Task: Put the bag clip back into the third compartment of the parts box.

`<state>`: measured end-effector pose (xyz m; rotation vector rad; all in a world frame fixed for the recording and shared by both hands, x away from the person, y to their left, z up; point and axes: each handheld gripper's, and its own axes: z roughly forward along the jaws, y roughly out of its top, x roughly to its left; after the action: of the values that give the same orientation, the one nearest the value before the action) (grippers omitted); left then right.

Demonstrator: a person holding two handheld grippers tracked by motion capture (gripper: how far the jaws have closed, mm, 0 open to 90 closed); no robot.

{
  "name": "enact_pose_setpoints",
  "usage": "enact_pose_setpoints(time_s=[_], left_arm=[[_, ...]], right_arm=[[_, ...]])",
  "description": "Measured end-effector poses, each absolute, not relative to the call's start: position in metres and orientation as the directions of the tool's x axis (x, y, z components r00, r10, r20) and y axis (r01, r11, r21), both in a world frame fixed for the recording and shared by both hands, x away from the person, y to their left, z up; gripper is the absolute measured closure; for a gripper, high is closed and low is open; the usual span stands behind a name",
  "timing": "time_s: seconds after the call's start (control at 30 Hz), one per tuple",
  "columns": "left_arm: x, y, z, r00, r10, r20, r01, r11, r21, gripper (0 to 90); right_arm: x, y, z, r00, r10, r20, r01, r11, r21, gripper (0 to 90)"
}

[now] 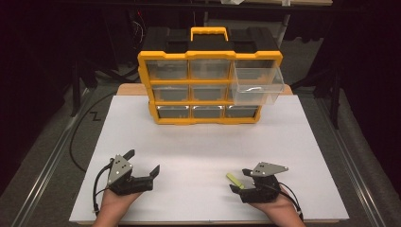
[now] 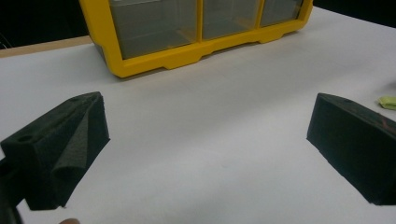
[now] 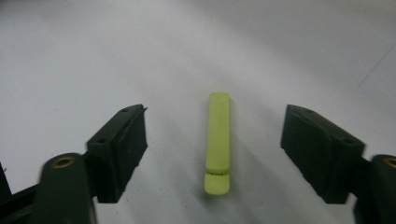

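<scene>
My right claw [image 3: 212, 140] stands apart around the yellow stick [image 3: 218, 140], not touching; left claw [image 2: 205, 149] apart, well left of the stick.

bare mat [image 1: 198, 146] before drawer cabinet [image 1: 208, 87]

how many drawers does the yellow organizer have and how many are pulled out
9 drawers in the yellow organizer, three rows of three. 1 is pulled out: the clear drawer at the right end, apparently top row. The other eight sit pushed in; that drawer partly hides the right column.
</scene>
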<state>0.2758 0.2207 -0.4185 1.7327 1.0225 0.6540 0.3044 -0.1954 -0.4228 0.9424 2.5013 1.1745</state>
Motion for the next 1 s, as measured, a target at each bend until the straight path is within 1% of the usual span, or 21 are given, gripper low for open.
enact_pose_setpoints(time_s=[0.17,0.2,0.23,0.37,0.4,0.67,0.8,0.83,0.87,0.9,1.0], left_arm=[[0.276,0.22,-0.419,0.503,0.864,-0.033,0.338,-0.162,0.927,0.3],[0.276,0.22,-0.419,0.503,0.864,-0.033,0.338,-0.162,0.927,0.3],[0.276,0.221,-0.419,0.503,0.864,-0.035,0.338,-0.159,0.927,0.3],[0.276,0.221,-0.418,0.504,0.863,-0.033,0.338,-0.162,0.927,0.3],[0.276,0.221,-0.418,0.504,0.863,-0.033,0.338,-0.161,0.927,0.3],[0.276,0.221,-0.418,0.504,0.863,-0.034,0.336,-0.16,0.928,0.3],[0.276,0.221,-0.418,0.503,0.863,-0.034,0.337,-0.16,0.928,0.3],[0.276,0.221,-0.418,0.504,0.863,-0.034,0.336,-0.159,0.928,0.3],[0.276,0.221,-0.418,0.504,0.863,-0.034,0.336,-0.159,0.928,0.3],[0.276,0.221,-0.418,0.504,0.863,-0.035,0.335,-0.158,0.929,0.3],[0.276,0.221,-0.418,0.502,0.864,-0.039,0.335,-0.153,0.93,0.3]], right_arm=[[0.307,-0.186,-0.425,-0.78,0.624,0.051,0.46,0.517,0.722,5.5],[0.307,-0.186,-0.425,-0.78,0.624,0.051,0.46,0.517,0.722,5.5],[0.309,-0.181,-0.427,-0.782,0.621,0.05,0.471,0.536,0.701,0.1],[0.311,-0.175,-0.43,-0.798,0.602,0.026,0.461,0.583,0.669,0.9],[0.311,-0.174,-0.43,-0.799,0.6,0.029,0.466,0.588,0.661,3.8],[0.314,-0.178,-0.428,-0.798,0.602,0.027,0.465,0.587,0.663,42.5],[0.314,-0.18,-0.428,-0.802,0.598,0.018,0.456,0.592,0.665,55.7],[0.314,-0.18,-0.428,-0.802,0.597,0.015,0.454,0.594,0.664,57.8],[0.314,-0.18,-0.428,-0.802,0.597,0.015,0.454,0.594,0.664,57.8],[0.315,-0.179,-0.428,-0.803,0.597,0.004,0.448,0.599,0.663,64.2],[0.316,-0.179,-0.428,-0.799,0.602,-0.005,0.448,0.6,0.663,71.0]])
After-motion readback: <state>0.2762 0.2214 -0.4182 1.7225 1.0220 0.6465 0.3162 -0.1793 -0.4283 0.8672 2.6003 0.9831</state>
